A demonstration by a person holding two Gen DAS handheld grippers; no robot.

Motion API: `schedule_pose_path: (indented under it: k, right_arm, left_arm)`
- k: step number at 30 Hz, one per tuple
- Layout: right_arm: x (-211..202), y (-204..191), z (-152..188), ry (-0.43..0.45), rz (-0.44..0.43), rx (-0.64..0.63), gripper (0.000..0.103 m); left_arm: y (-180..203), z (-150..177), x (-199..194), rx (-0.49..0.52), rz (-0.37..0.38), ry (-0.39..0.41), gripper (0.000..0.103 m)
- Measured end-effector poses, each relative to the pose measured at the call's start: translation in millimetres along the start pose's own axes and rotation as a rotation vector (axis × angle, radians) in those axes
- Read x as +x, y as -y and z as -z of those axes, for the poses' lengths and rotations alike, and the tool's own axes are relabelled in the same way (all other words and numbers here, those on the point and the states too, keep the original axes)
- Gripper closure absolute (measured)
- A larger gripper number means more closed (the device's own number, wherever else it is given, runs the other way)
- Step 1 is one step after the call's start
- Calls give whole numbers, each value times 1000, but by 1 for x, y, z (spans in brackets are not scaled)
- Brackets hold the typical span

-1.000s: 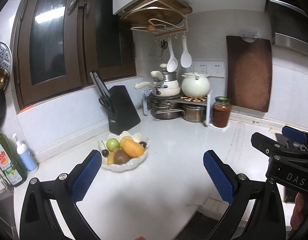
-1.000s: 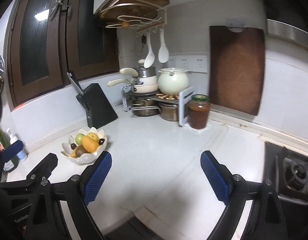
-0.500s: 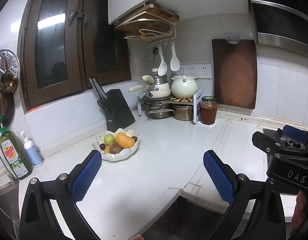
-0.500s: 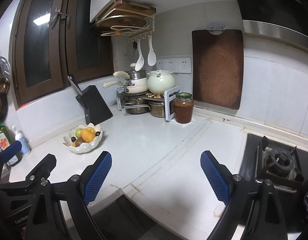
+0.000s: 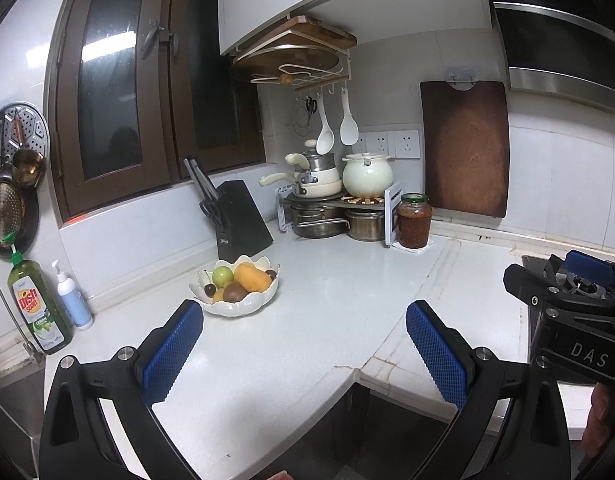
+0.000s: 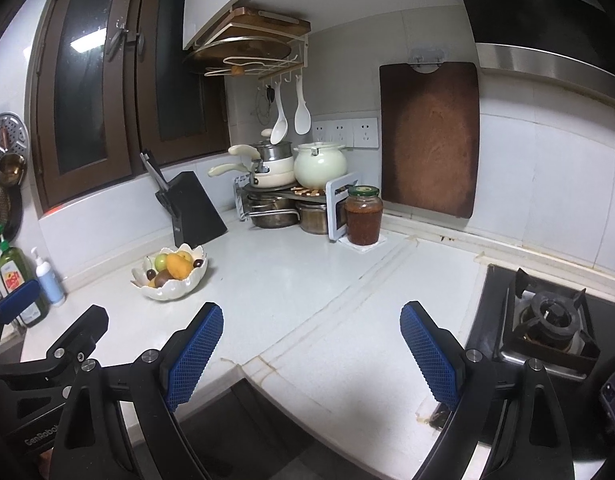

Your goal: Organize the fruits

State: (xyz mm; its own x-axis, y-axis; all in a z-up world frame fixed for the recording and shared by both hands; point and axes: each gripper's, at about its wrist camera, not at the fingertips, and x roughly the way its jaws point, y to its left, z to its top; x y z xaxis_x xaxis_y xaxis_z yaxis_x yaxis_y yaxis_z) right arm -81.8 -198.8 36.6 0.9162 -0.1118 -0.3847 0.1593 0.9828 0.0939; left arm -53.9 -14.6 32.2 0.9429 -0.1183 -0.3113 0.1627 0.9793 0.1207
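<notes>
In the left wrist view, the fruit bowl [image 5: 235,298] sits left of centre in the frame, just above and a little right of the left tool's [image 5: 305,354] left pad, so it lies ahead and slightly left of that tool on the white worktop [image 5: 347,300]. In the right wrist view the same bowl is far over at the left of the frame, well apart from the right tool [image 6: 311,354]. By that, the left tool is judged the nearer one for a reach.

Both tools have their blue pads wide apart with nothing between them.

The bowl is white with a scalloped rim and is already full: a green apple [image 5: 222,275], an orange mango [image 5: 252,277] lying with its long axis slanting from upper left to lower right, a brown kiwi-like fruit [image 5: 234,291] and some small dark round fruits.
</notes>
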Motion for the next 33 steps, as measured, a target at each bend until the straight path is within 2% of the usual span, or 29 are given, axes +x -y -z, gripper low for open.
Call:
schedule_pose_path:
  k: [33]
  right_arm:
    - [-8, 9, 2, -8, 19, 0, 12]
  left_arm:
    - [12, 2, 1, 4, 23, -18, 0]
